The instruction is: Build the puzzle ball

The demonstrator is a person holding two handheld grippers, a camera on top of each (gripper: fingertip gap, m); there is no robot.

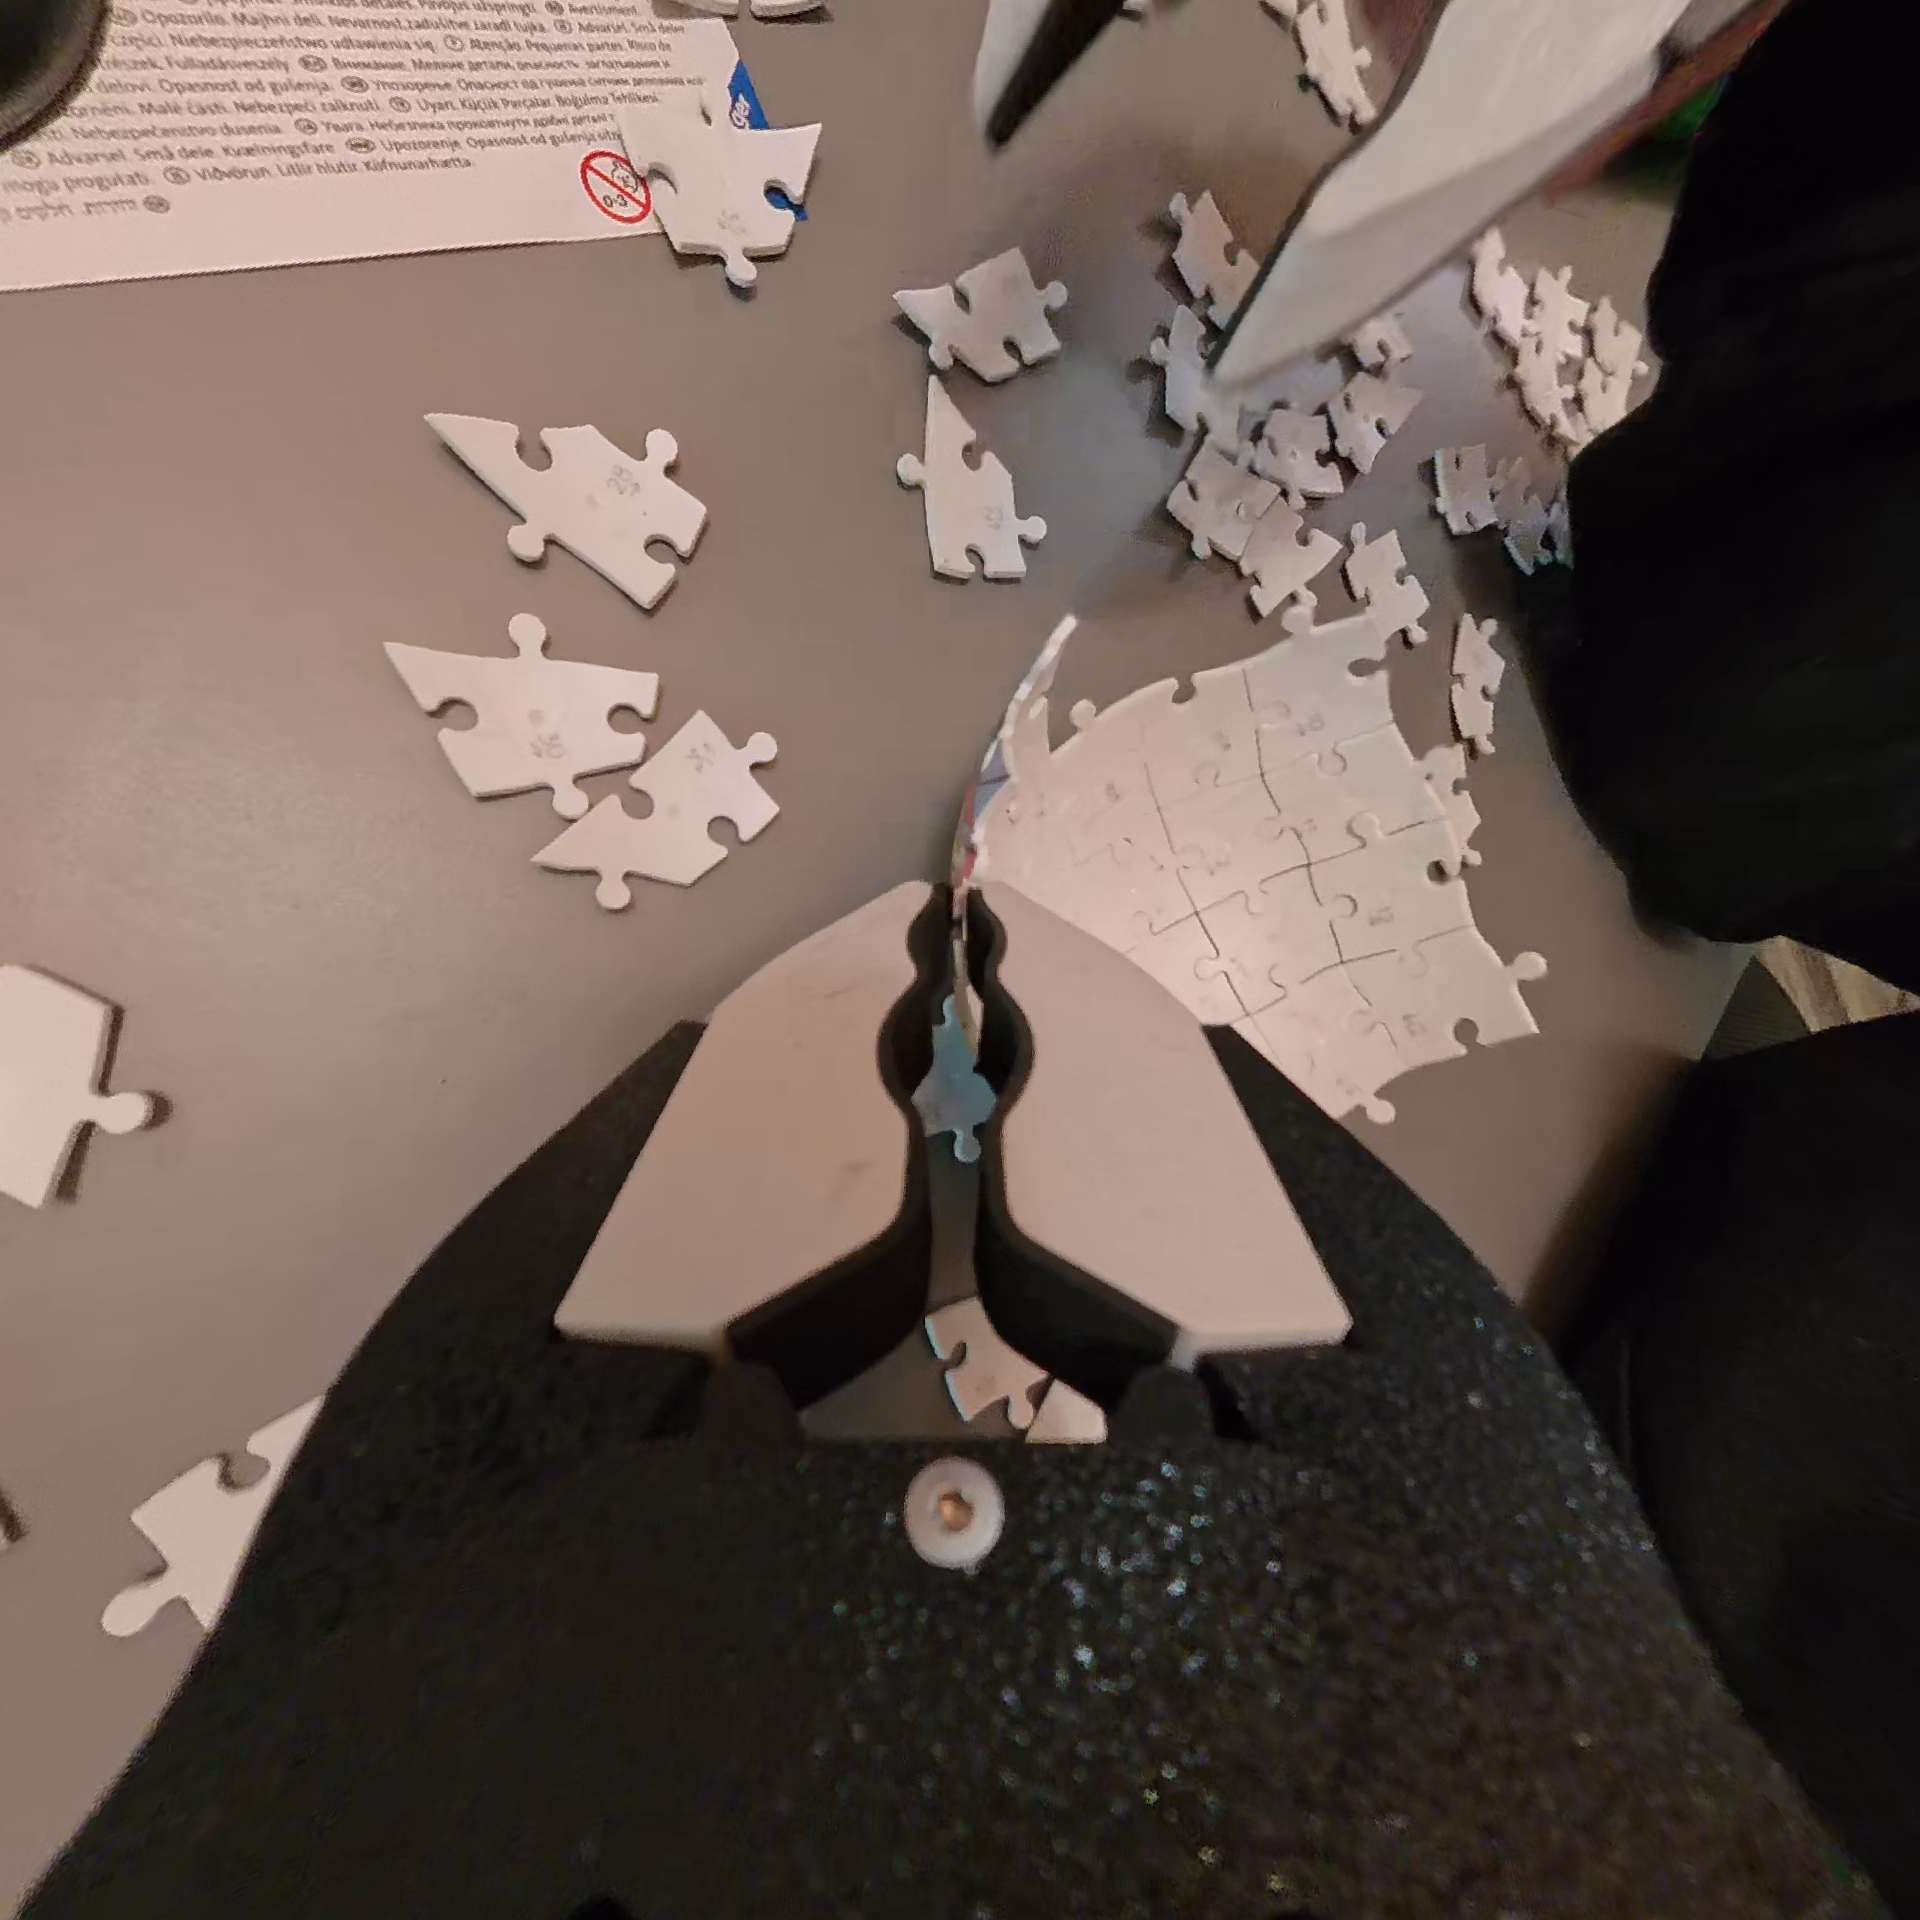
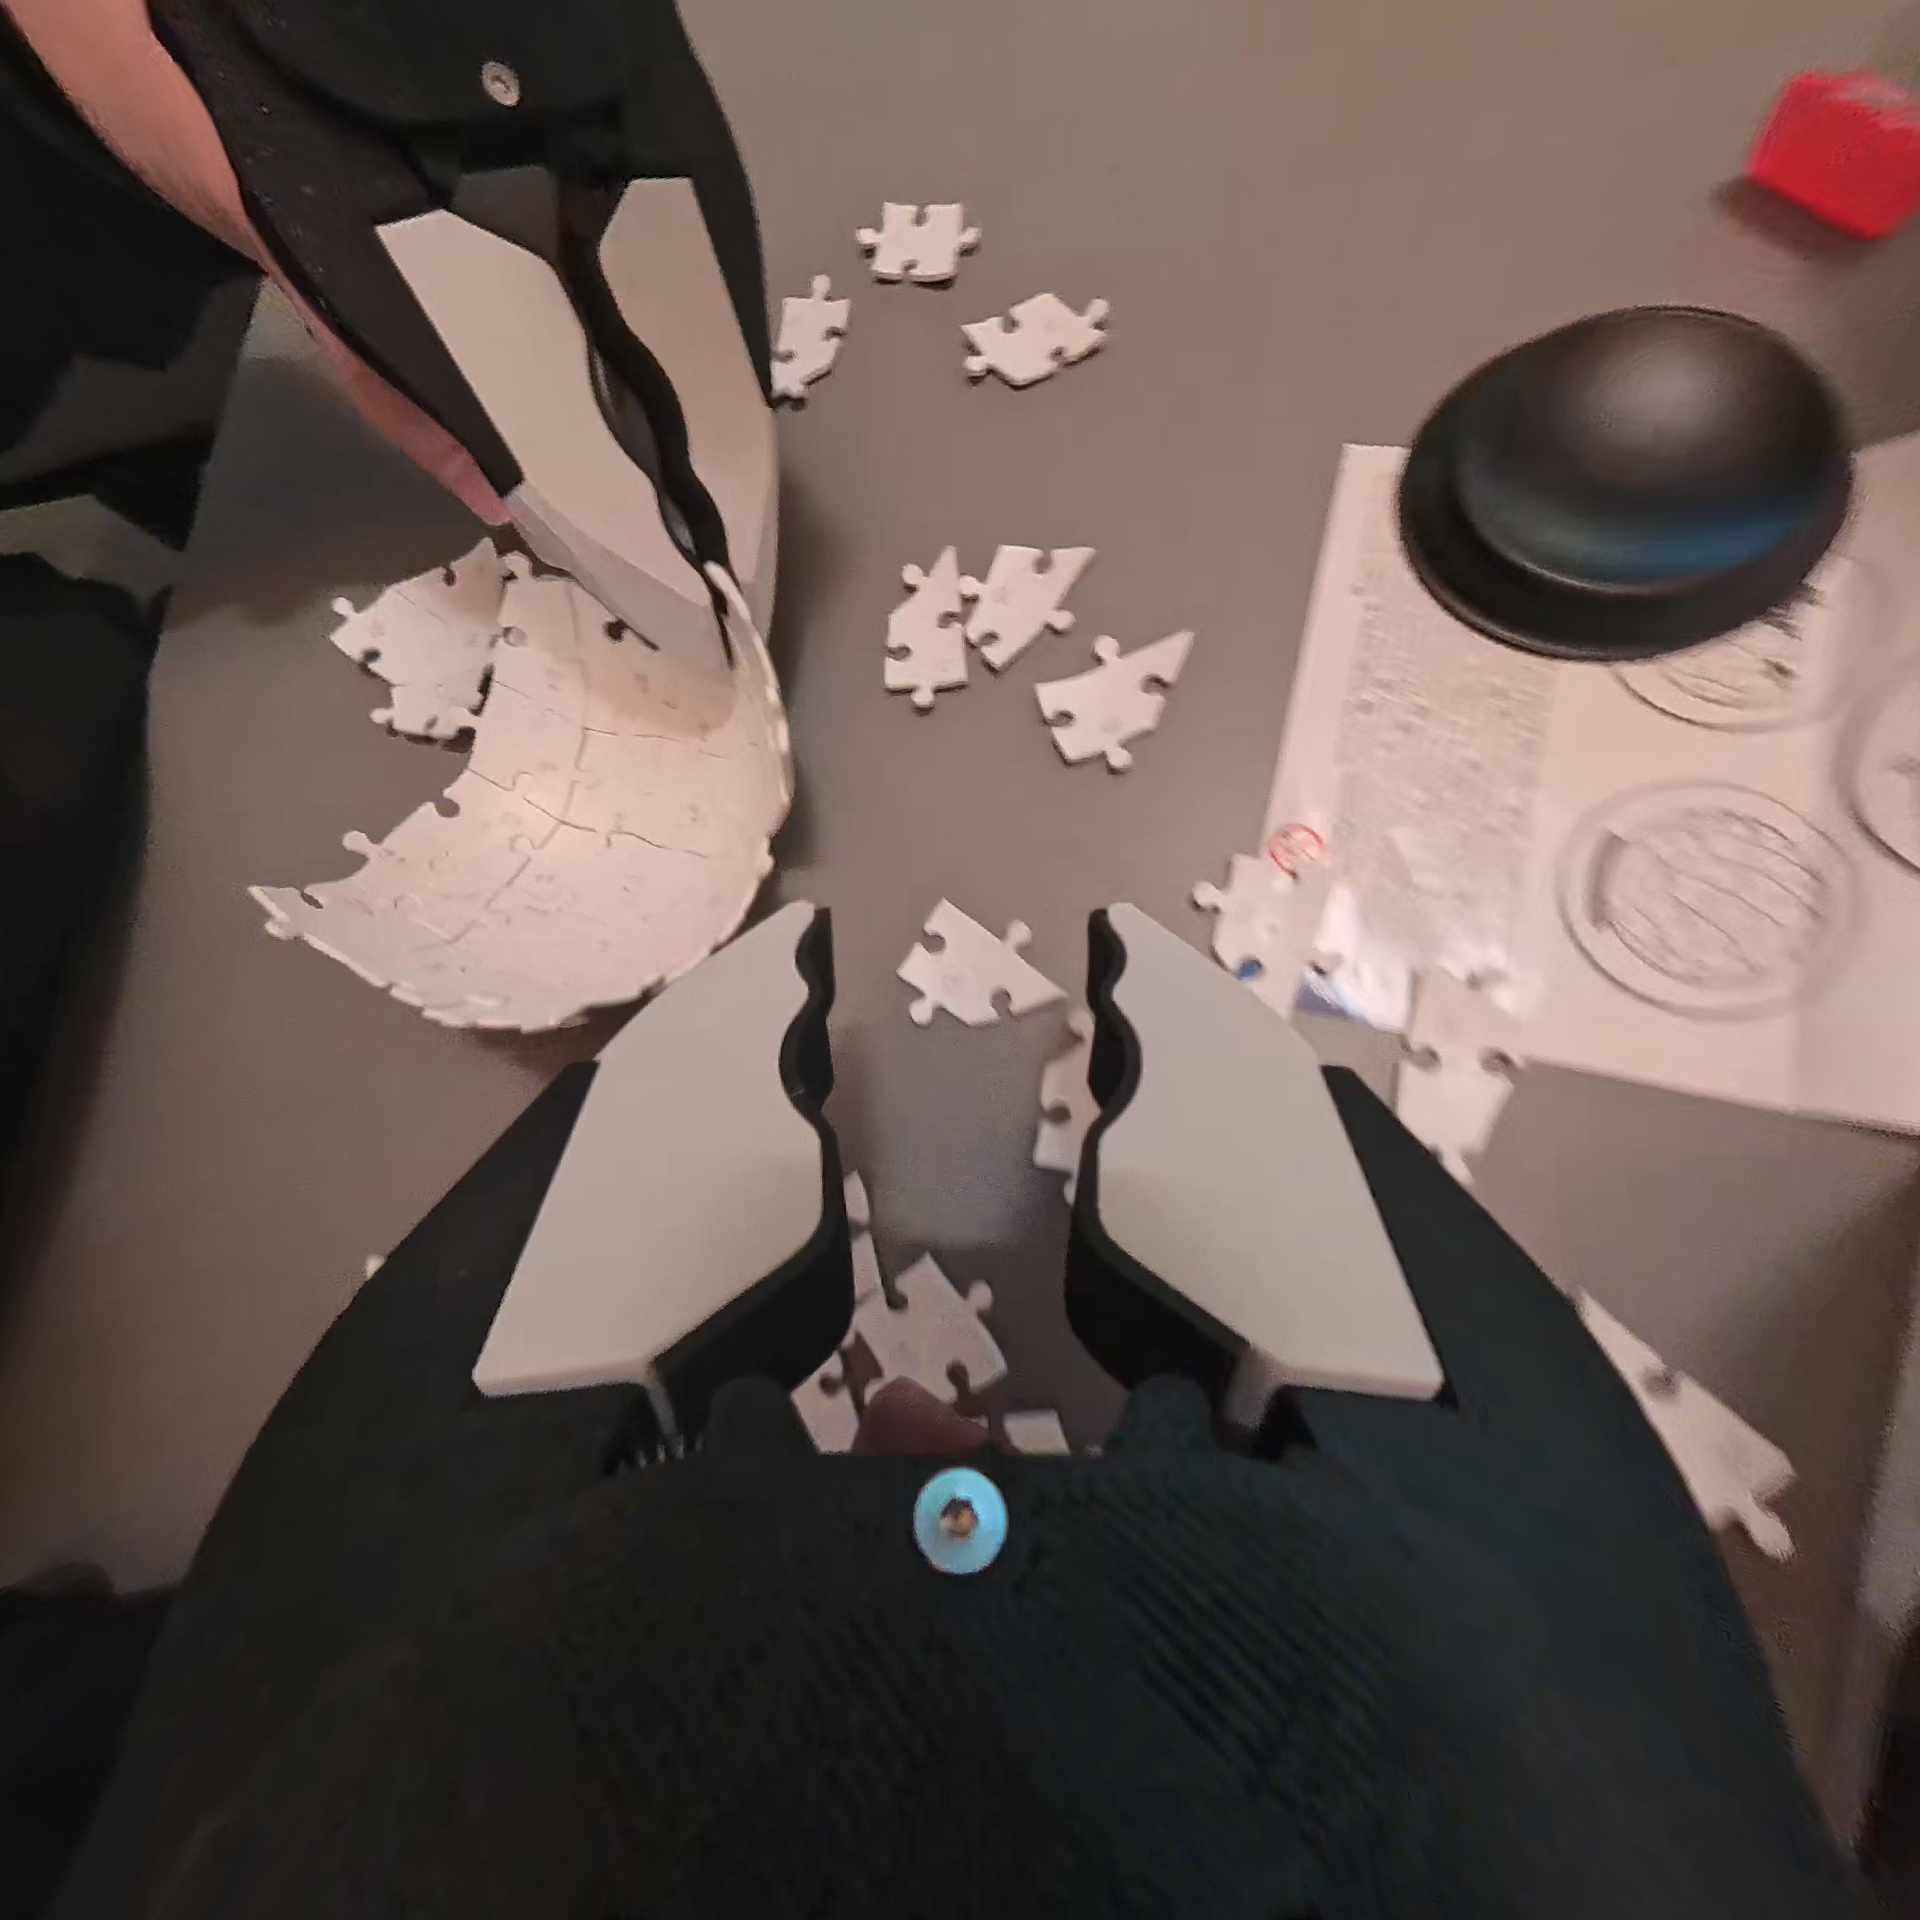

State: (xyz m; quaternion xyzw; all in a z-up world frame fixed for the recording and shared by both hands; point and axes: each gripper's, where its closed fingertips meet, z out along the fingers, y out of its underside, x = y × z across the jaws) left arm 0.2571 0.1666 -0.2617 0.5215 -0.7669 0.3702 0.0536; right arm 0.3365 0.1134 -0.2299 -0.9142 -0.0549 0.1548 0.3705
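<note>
On the grey table (image 2: 1195, 156): a curved shell of joined white puzzle pieces (image 2: 582, 821) and many loose ones.
Assembled: one bowl-shaped shell, pieces locked together, its edges ragged with open tabs (so it looks only partly built, as a judgement).
Left gripper (image 1: 961, 914): pressed together on the shell's rim, pads pinching the thin edge, the shell hanging to its right.
Right gripper (image 2: 961, 935): spread, nothing in it; one loose white piece (image 2: 977, 977) lies on the table between the fingertips, untouched.
Loose pieces: at least ten single ones in the right wrist view, plus a heap (image 1: 1288, 447) too jumbled to count.
Printed sheet (image 2: 1455, 935): one, at the right.
Black dome (image 2: 1631, 478): one, resting on the sheet.
Red object (image 2: 1839, 145): one, far corner, blurred.
</note>
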